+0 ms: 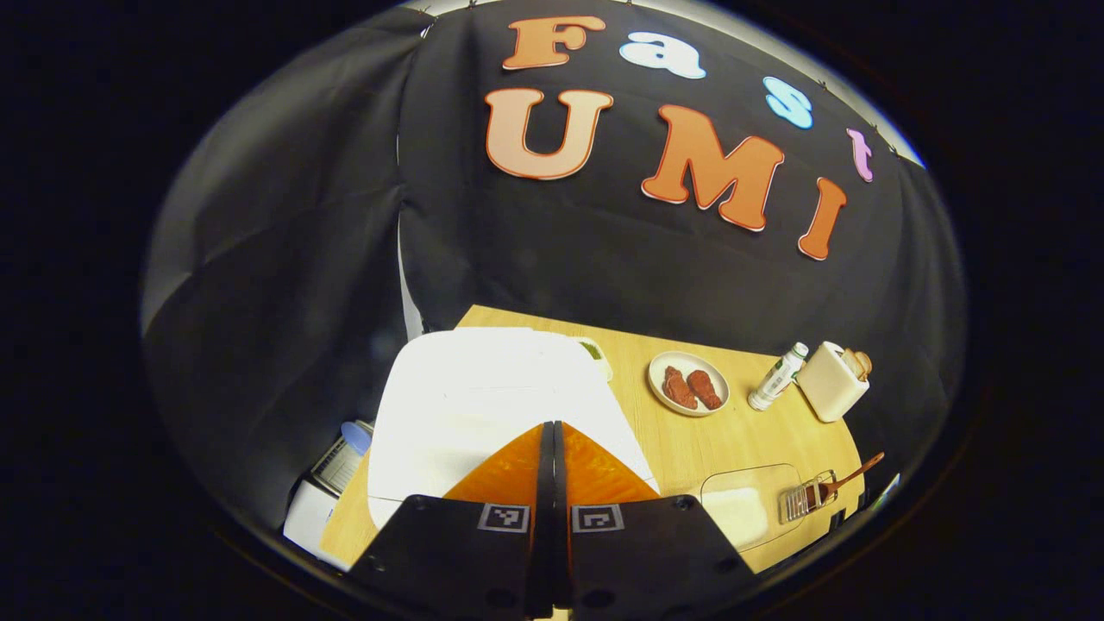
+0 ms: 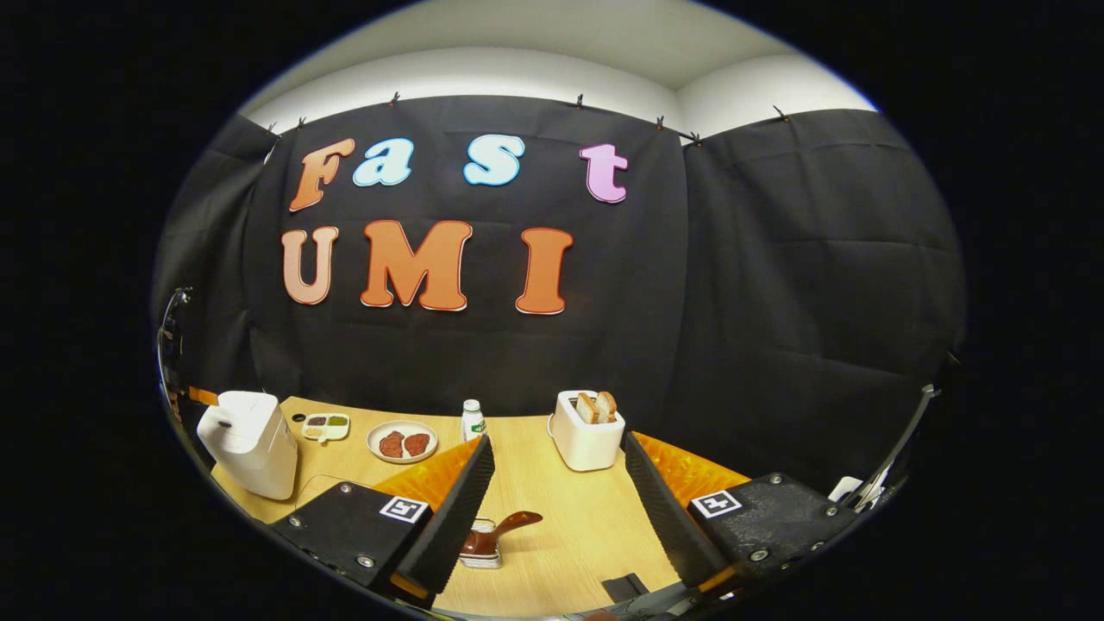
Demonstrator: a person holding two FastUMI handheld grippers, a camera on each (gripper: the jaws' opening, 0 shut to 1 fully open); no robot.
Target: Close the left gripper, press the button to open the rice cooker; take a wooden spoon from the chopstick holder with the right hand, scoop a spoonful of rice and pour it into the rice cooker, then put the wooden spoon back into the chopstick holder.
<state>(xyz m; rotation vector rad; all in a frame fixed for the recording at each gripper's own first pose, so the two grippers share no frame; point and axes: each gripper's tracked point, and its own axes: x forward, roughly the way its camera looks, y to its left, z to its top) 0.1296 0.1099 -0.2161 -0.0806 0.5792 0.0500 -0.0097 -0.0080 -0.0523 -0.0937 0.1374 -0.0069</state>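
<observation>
hovering over the white rice cooker [image 1: 492,405], the left gripper [image 1: 552,457] has its orange fingers pressed together with nothing between them; the cooker's lid is down. the right gripper [image 2: 556,483] hangs above the wooden surface [image 2: 569,526] with its fingers spread wide and empty. between them lies the wooden spoon [image 2: 504,526], resting in the chopstick holder [image 2: 483,552]. a clear container of rice [image 1: 746,509] sits just beside that holder.
</observation>
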